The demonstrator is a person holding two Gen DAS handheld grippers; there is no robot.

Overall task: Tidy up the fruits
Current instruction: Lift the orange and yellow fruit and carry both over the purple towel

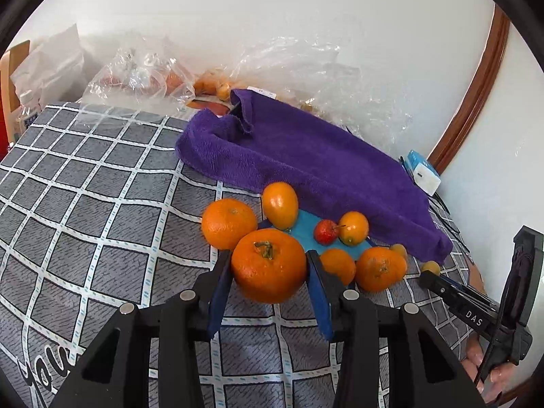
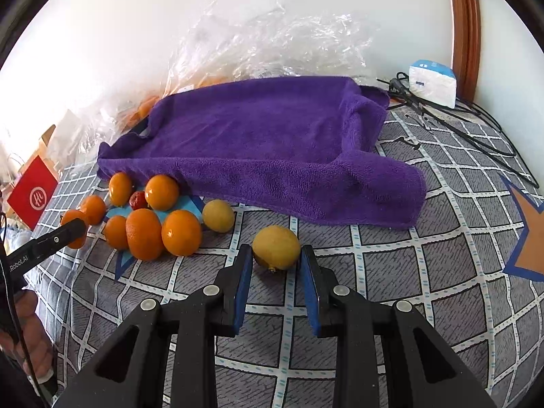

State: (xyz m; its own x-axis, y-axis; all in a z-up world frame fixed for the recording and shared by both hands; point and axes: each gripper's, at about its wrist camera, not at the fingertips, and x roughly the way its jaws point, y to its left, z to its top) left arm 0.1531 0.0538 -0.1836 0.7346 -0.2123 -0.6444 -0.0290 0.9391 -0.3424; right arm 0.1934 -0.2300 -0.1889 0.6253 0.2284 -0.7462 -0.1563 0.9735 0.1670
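My left gripper [image 1: 268,265] is shut on a large orange tangerine [image 1: 268,265] with a green stem, held at the near edge of a fruit cluster. The cluster holds several oranges [image 1: 228,223], kumquats [image 1: 280,205] and a small red fruit [image 1: 325,232]. My right gripper [image 2: 276,251] has its blue pads on both sides of a yellow lemon-like fruit [image 2: 276,247] on the checked cloth. A second yellow fruit [image 2: 218,215] lies just left of it. The cluster shows in the right wrist view [image 2: 146,234].
A purple towel [image 2: 265,142] lies behind the fruit. Crumpled clear plastic bags [image 2: 272,37] with more fruit stand against the wall. A white-blue box [image 2: 432,82] and black cables [image 2: 476,125] sit at the right. A red box [image 2: 32,194] stands at the left.
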